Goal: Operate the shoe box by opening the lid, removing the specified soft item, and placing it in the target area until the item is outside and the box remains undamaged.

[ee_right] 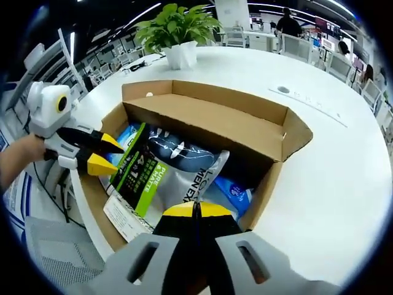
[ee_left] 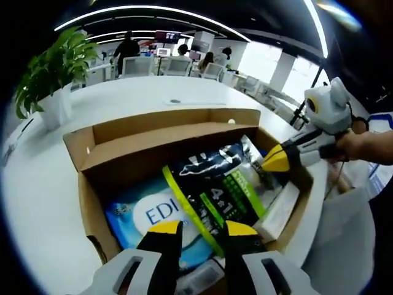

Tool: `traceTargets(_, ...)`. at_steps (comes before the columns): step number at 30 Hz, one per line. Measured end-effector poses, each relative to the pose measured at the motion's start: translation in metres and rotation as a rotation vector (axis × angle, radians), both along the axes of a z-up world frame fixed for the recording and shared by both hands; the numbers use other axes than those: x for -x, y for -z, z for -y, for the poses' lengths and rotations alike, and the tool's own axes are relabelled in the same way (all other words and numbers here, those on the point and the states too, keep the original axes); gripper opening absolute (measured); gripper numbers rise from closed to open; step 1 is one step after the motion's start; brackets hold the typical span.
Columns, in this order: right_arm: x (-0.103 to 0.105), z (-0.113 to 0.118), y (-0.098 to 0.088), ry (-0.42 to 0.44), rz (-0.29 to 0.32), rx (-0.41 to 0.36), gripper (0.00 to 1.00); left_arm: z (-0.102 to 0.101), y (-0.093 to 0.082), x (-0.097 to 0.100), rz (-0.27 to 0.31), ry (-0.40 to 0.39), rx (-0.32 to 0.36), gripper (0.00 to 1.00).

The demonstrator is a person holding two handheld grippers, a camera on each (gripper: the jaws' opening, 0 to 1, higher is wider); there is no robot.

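Observation:
An open cardboard shoe box (ee_left: 83, 153) (ee_right: 209, 104) stands on a white table, its flaps up. Inside, a dark soft pouch (ee_left: 215, 178) (ee_right: 166, 160) with a green edge and a silvery end lies across a blue pack (ee_left: 153, 215) (ee_right: 236, 187). My left gripper (ee_left: 202, 228) (ee_right: 105, 153) is open over the box's near wall, with the pouch's green edge running between its jaws. My right gripper (ee_right: 196, 210) (ee_left: 273, 161) is shut on the pouch's silvery end at the opposite side of the box.
A white leaflet (ee_left: 279, 209) (ee_right: 123, 218) lies in the box beside the pouch. A potted plant (ee_left: 52, 67) (ee_right: 175, 27) stands on the table (ee_left: 37, 203) behind the box. Hands (ee_left: 356, 144) (ee_right: 18, 157) hold the grippers. Chairs and people are far behind.

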State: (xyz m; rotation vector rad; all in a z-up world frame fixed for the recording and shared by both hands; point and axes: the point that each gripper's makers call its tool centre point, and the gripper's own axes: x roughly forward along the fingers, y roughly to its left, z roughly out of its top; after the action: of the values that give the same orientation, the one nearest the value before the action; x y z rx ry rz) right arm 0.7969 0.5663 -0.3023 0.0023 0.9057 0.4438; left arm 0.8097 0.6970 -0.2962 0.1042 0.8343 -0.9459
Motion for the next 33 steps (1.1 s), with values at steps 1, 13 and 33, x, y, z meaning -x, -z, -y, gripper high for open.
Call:
traceTargets(1,0.001,0.000,0.000,-0.001,0.000,0.000,0.00,0.001,0.000,-0.001,-0.009,-0.005,0.008,0.26)
traceTargets(13,0.001,0.000,-0.001,-0.005,0.004,0.000,0.00,0.008,0.009,-0.014,-0.090,-0.062,0.086,0.26)
traceTargets(33,0.000,0.001,-0.005,0.040,-0.003,-0.080,0.00,0.006,0.002,-0.017,-0.092,-0.113,0.164,0.01)
